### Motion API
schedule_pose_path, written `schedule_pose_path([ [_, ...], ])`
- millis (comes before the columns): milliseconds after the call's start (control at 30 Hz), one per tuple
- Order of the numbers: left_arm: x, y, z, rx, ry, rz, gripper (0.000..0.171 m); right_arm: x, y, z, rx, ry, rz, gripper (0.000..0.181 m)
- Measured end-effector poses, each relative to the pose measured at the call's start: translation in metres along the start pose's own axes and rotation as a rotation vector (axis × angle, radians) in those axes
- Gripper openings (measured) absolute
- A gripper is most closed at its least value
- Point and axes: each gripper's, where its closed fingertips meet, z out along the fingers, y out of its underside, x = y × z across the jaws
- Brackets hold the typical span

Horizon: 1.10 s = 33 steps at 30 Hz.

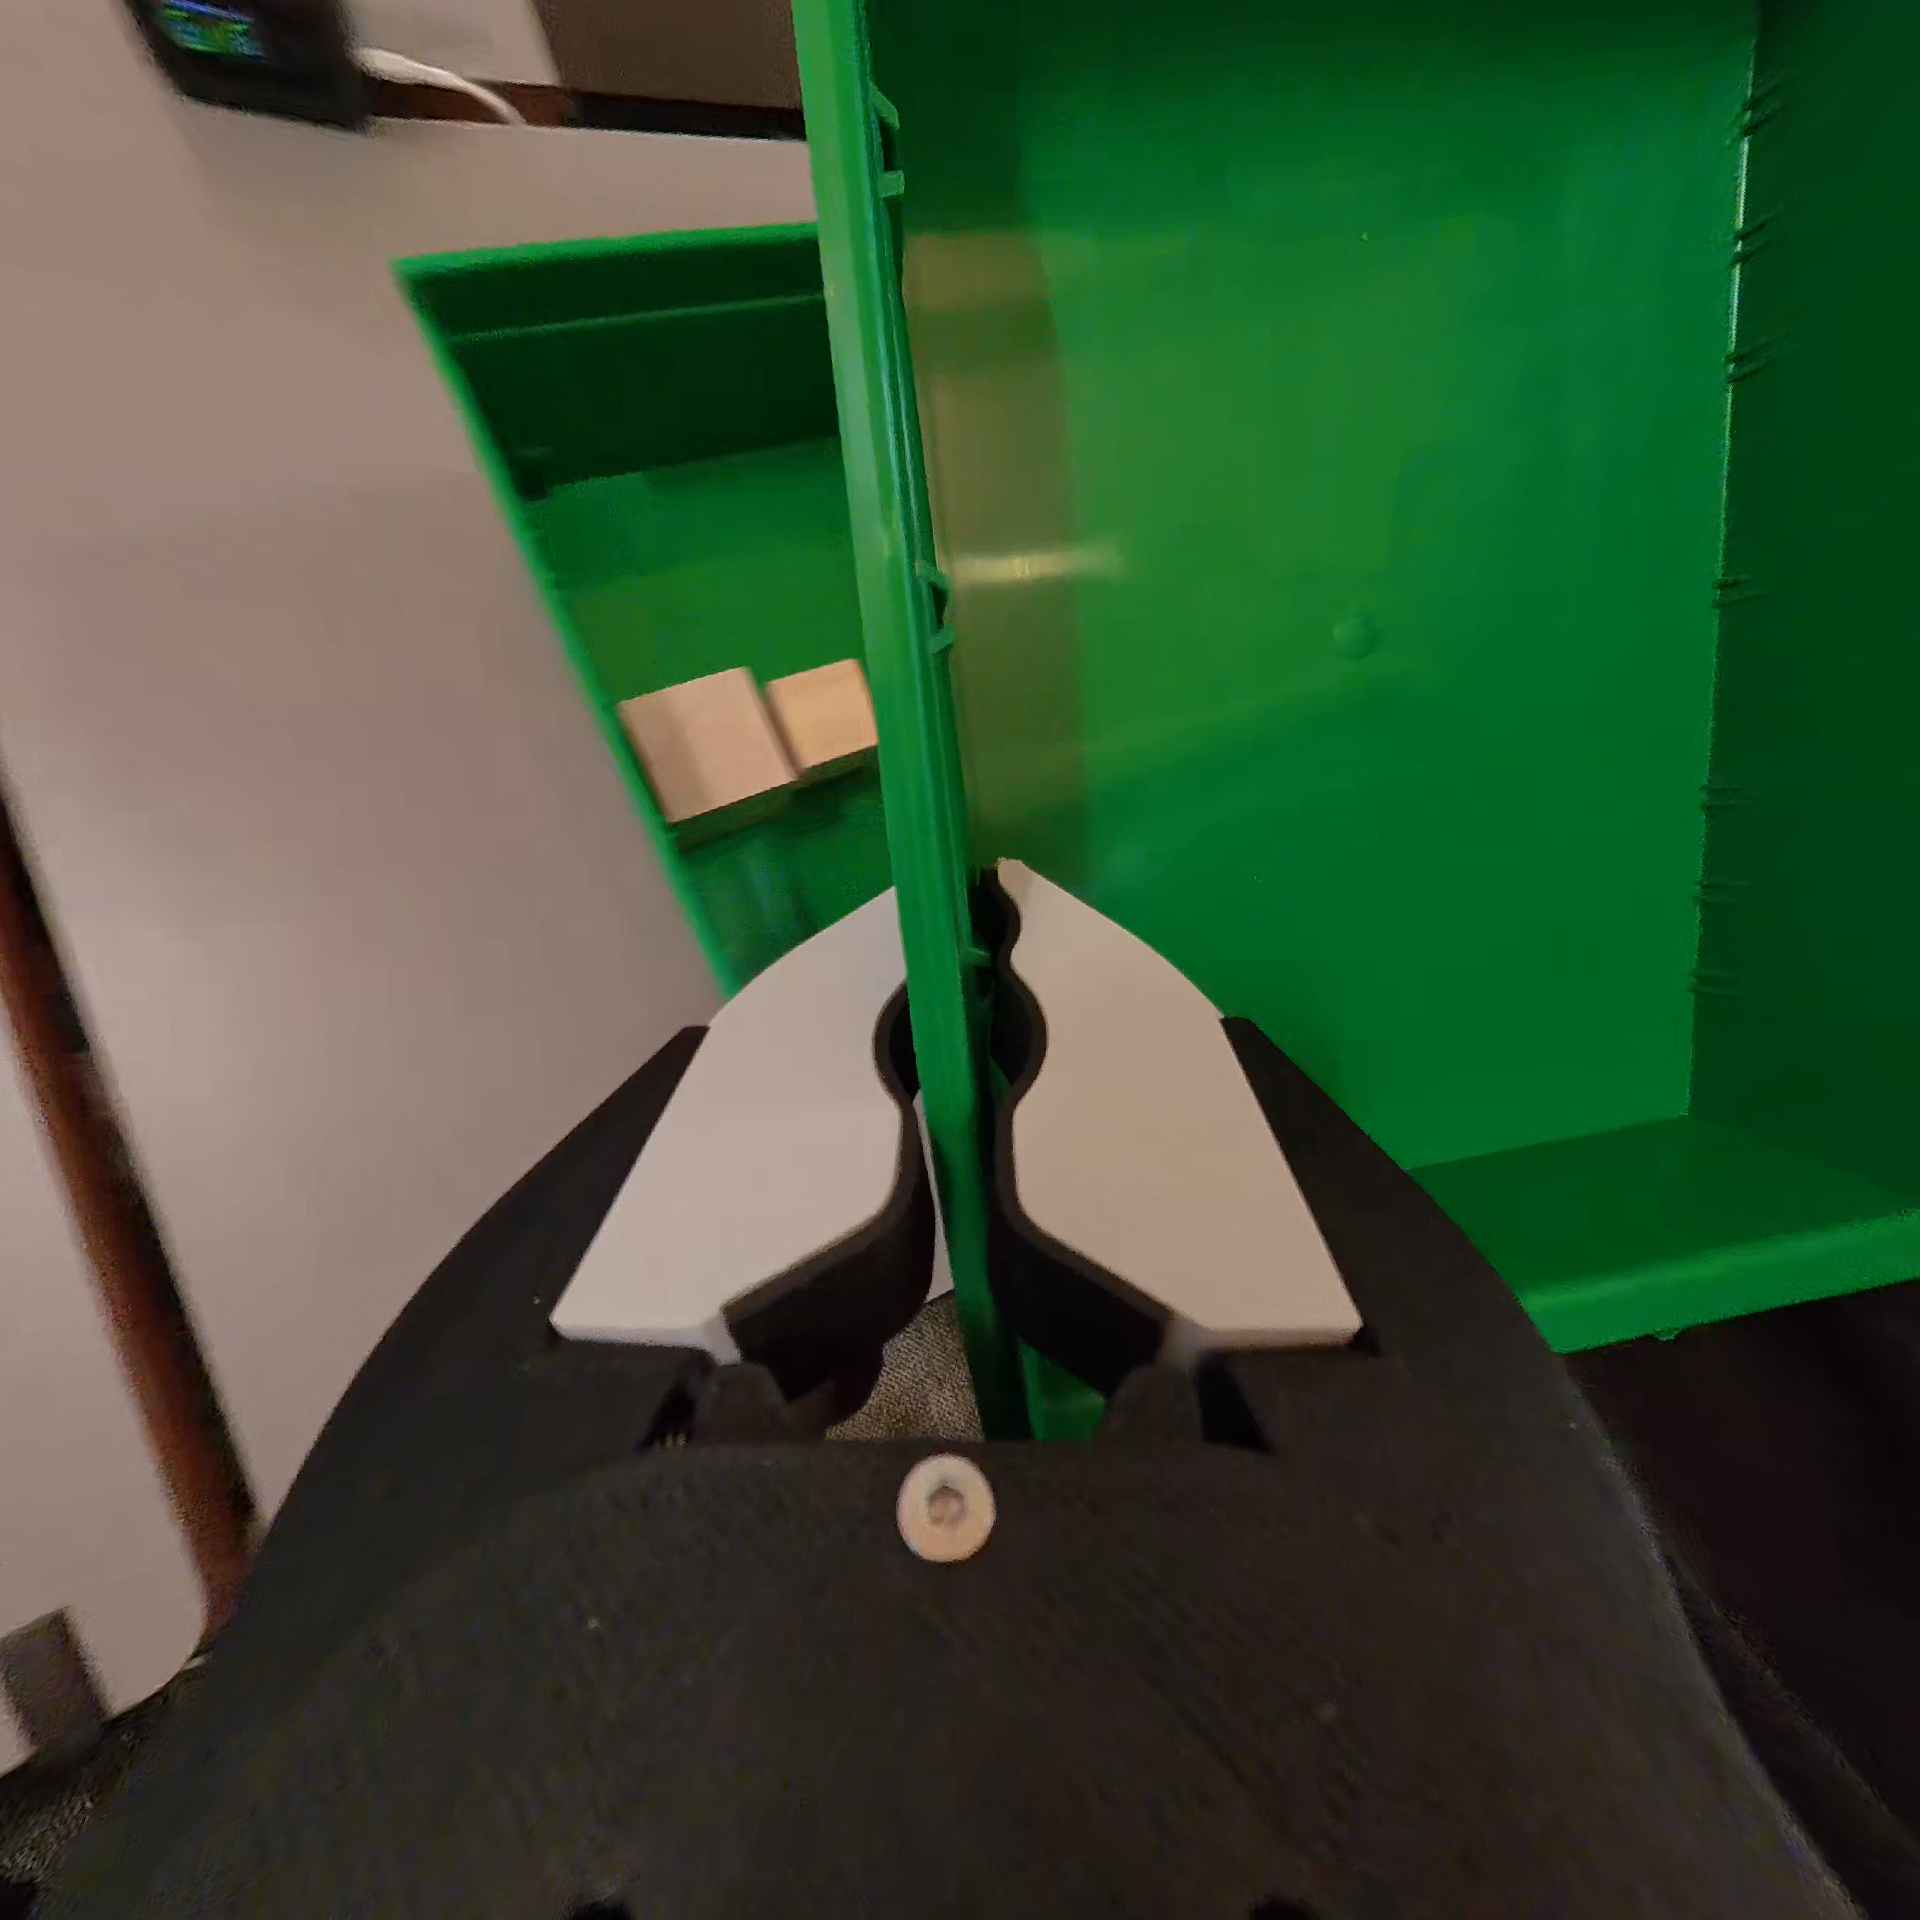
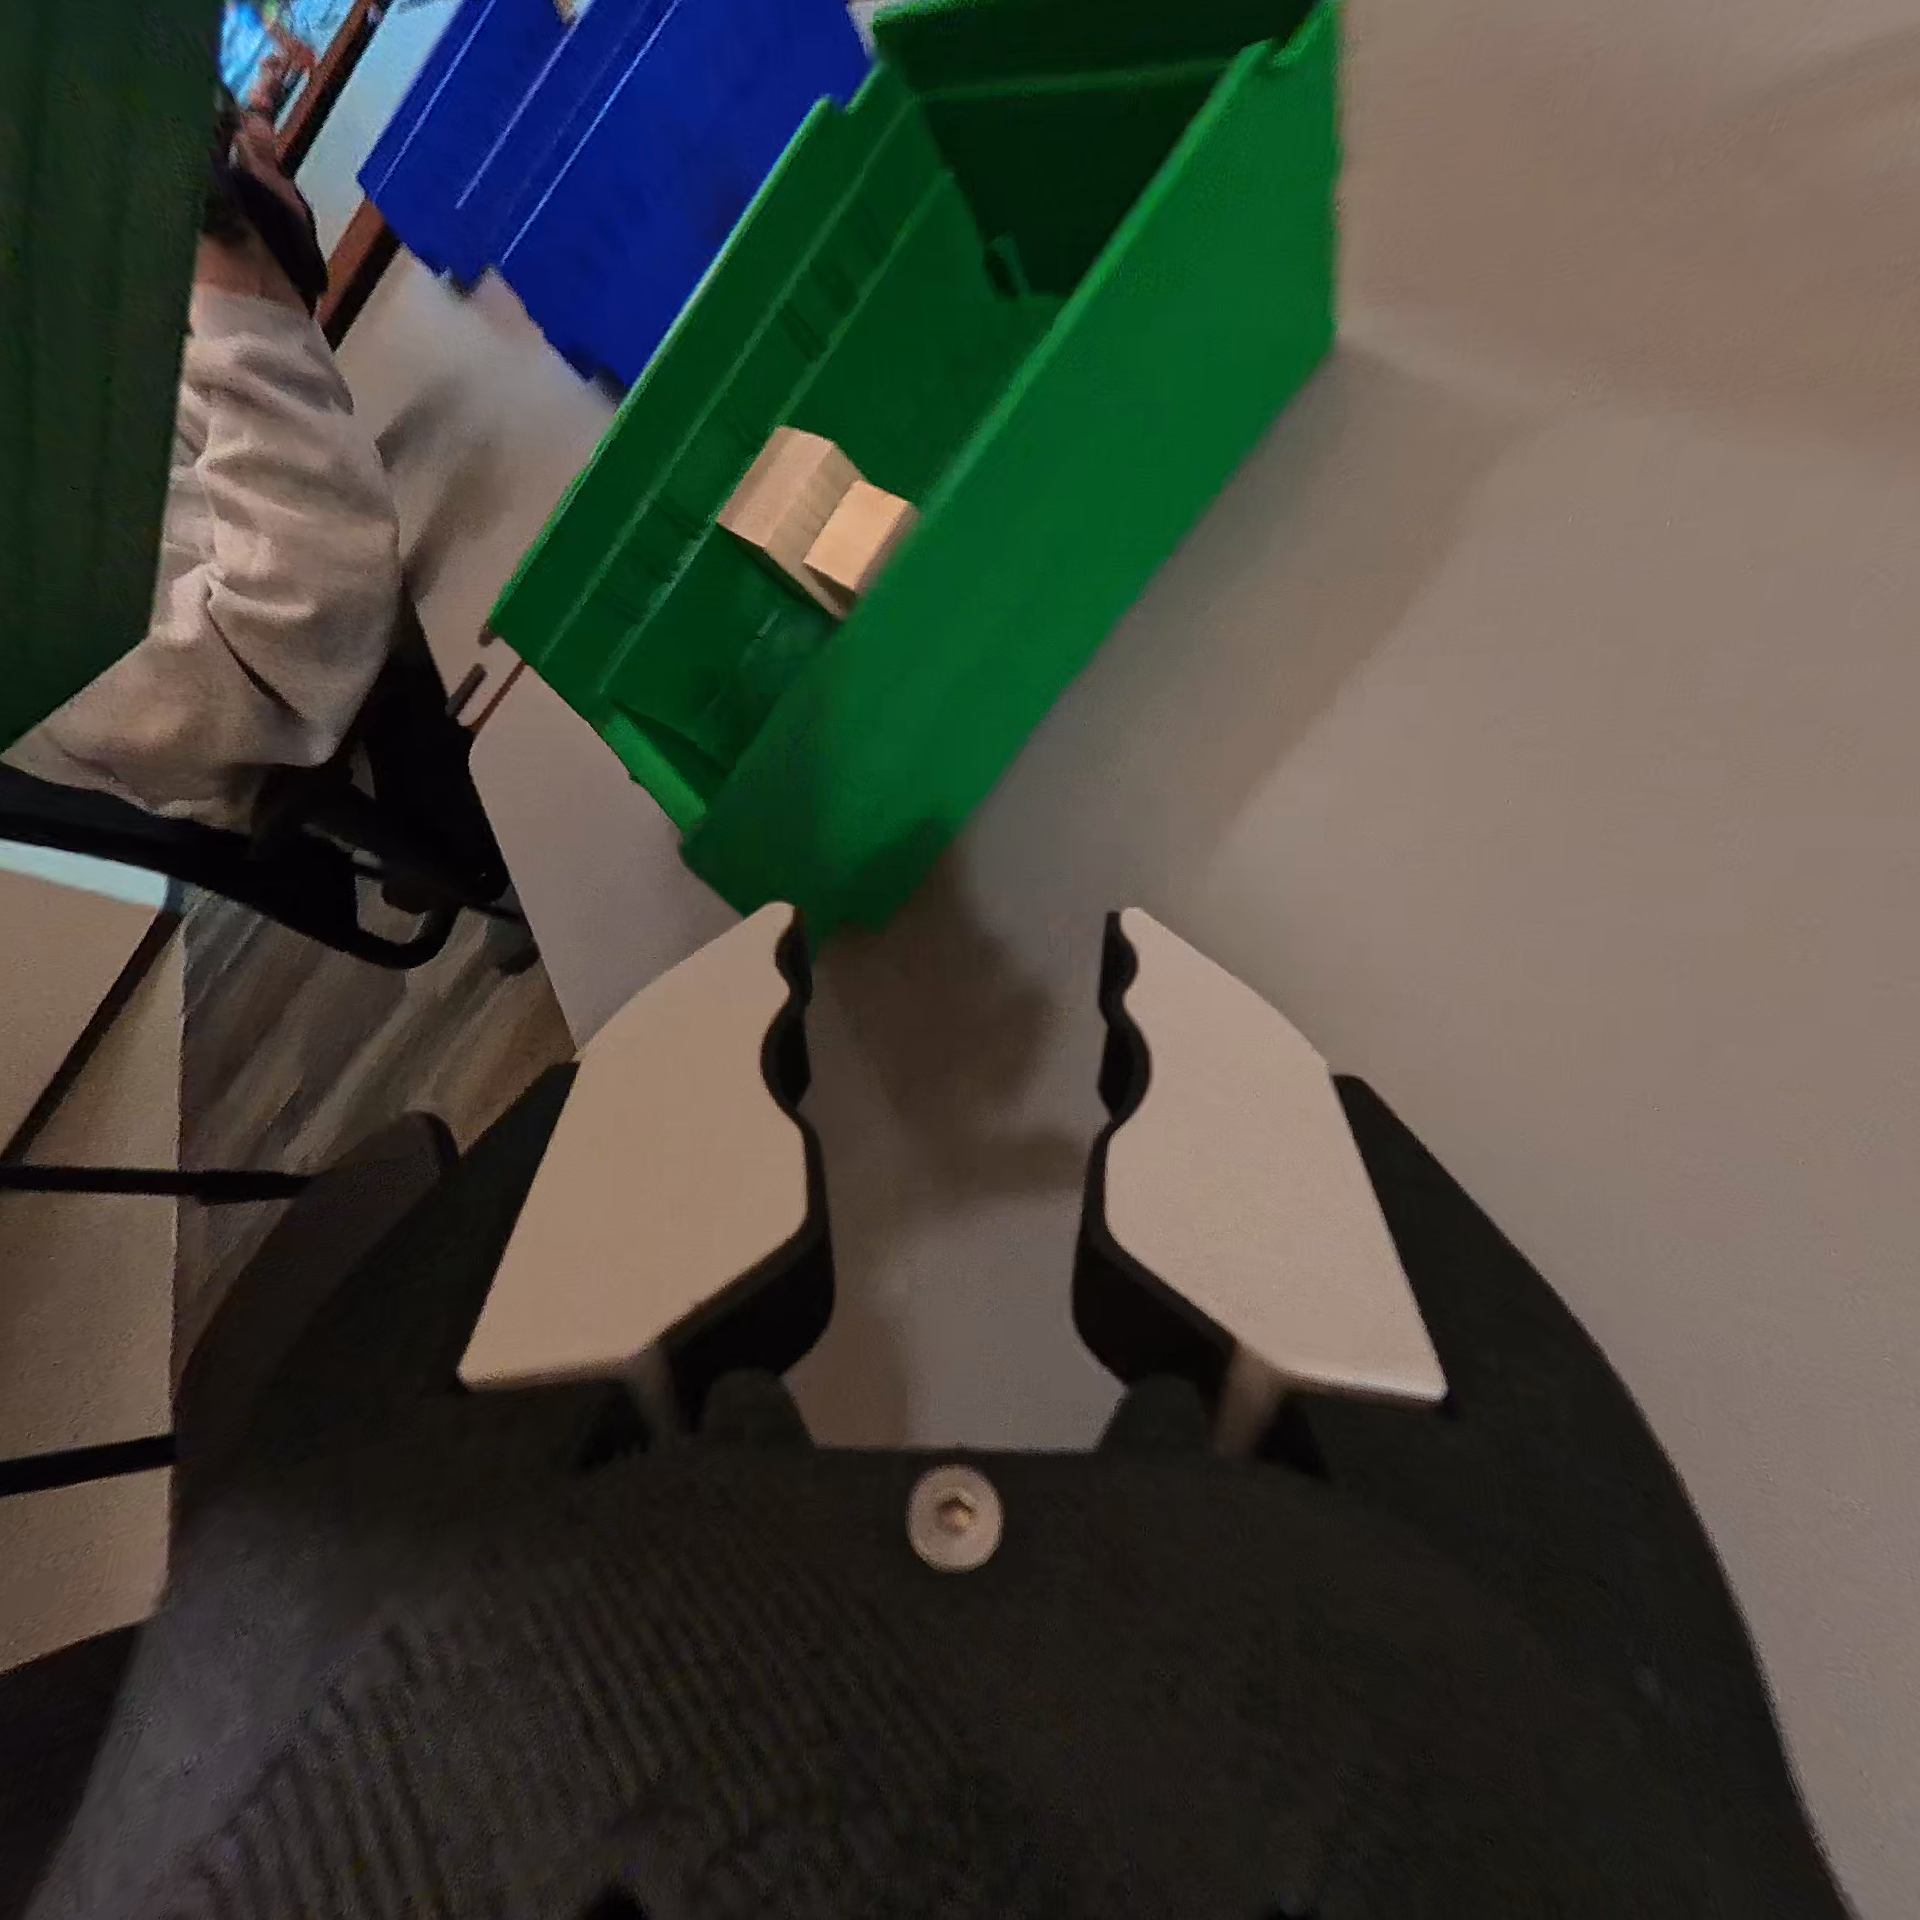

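Note:
My left gripper (image 1: 961,904) is shut on the side wall of a green plastic bin (image 1: 1351,520), which is held up and tilted so its empty inside faces the camera. A second green bin (image 1: 644,416) lies on the white table behind it, with two pale wooden blocks (image 1: 717,748) inside. In the right wrist view that second green bin (image 2: 1039,520) sits just ahead with the two blocks (image 2: 821,520) in it. My right gripper (image 2: 951,925) is open and empty, its left fingertip close to the bin's near corner.
Blue bins (image 2: 582,156) stand beyond the green one. A person's light sleeve (image 2: 270,499) and a black chair frame (image 2: 343,862) are at the left. The held green bin shows at the far left edge (image 2: 83,312). The white table (image 2: 1558,623) spreads to the right.

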Motion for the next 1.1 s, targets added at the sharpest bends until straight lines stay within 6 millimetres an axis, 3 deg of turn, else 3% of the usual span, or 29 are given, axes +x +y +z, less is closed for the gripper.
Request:
schedule_pose_path([
  [167, 0.082, -0.004, 0.071, -0.15, 0.068, 0.084, 0.01, 0.07, 0.039, -0.104, 0.162, 0.185, 0.063, 0.06],
  [300, 0.16, -0.004, 0.149, -0.247, 0.098, 0.187, 0.01, 0.135, 0.089, -0.193, 0.296, 0.412, 0.111, 0.066],
  [400, 0.226, 0.009, 0.223, -0.306, 0.157, 0.207, 0.011, 0.154, 0.121, -0.248, 0.344, 0.481, 0.224, 0.063],
  [500, 0.285, 0.02, 0.292, -0.341, 0.189, 0.215, 0.01, 0.158, 0.142, -0.295, 0.487, 0.513, 0.31, 0.062],
  [633, 0.337, 0.005, 0.363, -0.32, 0.135, 0.203, 0.011, 0.149, 0.179, -0.329, 0.483, 0.58, 0.298, 0.059],
  [800, 0.38, 0.003, 0.423, -0.365, 0.094, 0.122, 0.01, 0.13, 0.201, -0.353, 0.526, 0.614, 0.244, 0.06],
  [933, 0.41, 0.019, 0.457, -0.394, 0.08, 0.128, 0.01, 0.127, 0.213, -0.367, 0.546, 0.664, 0.228, 0.061],
  [1100, 0.44, 0.019, 0.479, -0.31, 0.07, 0.091, 0.016, 0.128, 0.232, -0.376, 0.569, 0.692, 0.254, 0.062],
])
